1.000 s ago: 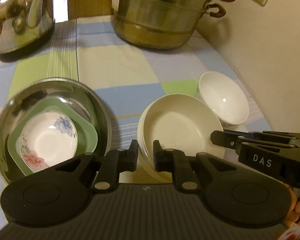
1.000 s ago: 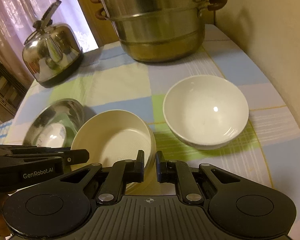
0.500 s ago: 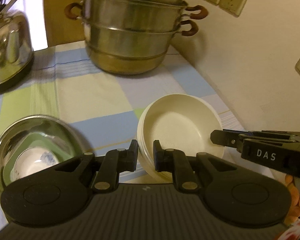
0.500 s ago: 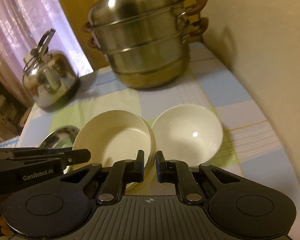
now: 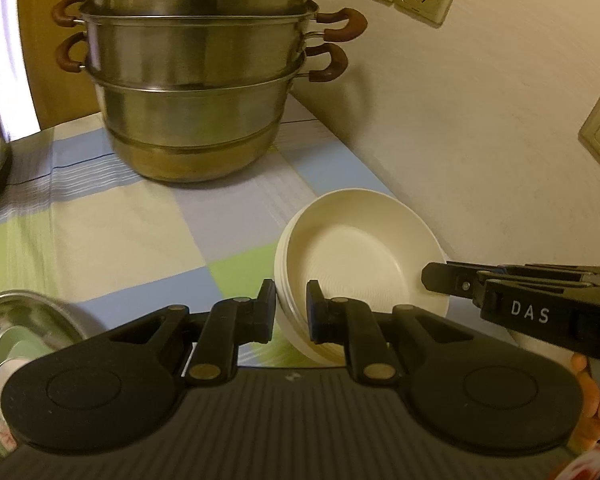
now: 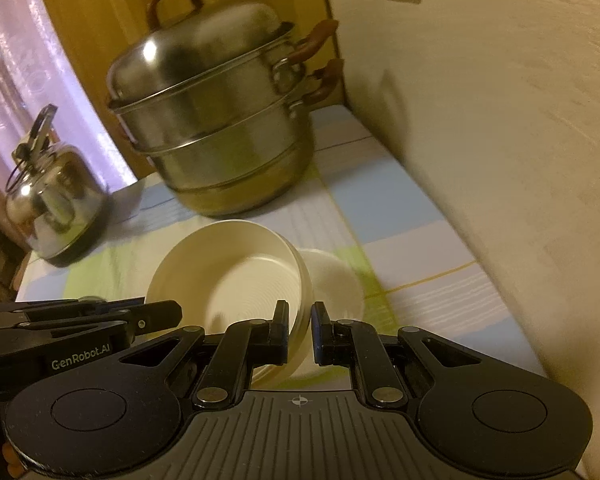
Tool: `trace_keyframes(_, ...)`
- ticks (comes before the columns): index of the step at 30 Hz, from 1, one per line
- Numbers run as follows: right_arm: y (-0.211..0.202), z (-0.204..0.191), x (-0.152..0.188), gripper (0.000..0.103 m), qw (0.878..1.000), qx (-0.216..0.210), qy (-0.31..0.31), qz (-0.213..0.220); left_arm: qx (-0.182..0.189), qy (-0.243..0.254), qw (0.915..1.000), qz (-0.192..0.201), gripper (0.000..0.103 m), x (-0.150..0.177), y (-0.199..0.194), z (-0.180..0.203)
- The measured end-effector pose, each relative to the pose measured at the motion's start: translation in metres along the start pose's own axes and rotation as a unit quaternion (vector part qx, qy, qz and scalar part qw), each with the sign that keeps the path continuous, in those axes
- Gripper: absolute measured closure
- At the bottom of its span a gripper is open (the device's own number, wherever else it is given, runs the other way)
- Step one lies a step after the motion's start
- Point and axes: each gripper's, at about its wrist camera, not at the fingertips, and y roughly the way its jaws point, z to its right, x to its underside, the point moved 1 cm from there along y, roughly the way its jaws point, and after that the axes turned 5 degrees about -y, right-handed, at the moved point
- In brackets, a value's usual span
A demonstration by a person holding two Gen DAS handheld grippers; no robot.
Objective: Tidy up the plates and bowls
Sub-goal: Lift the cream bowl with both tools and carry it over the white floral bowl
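Observation:
A stack of cream ribbed plates (image 5: 360,256) is held in the air, tilted. My left gripper (image 5: 291,312) is shut on its left rim. My right gripper (image 6: 300,330) is shut on its right rim; the stack shows in the right wrist view (image 6: 236,276) too. The white bowl (image 6: 332,280) sits on the tablecloth just behind and right of the stack, half hidden by it. A steel basin (image 5: 24,328) with a green dish in it lies at the lower left of the left wrist view.
A big steel steamer pot (image 5: 196,92) stands at the back of the table. A steel kettle (image 6: 52,208) stands at the back left. The wall (image 5: 480,128) runs close along the right edge of the checked tablecloth (image 5: 100,224).
Both grippers have lifted the plate stack up and carried it right, toward the white bowl. The basin has slid to the lower left of the left wrist view.

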Motion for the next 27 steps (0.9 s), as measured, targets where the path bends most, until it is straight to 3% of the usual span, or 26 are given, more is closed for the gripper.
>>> trace_keyframes(27,0.049,0.035,0.001,0.092,0.999,0.006,0.034,-0.037,-0.007,-0.004,0.9992,-0.04,0.089,-0.004,0.056,0.0)
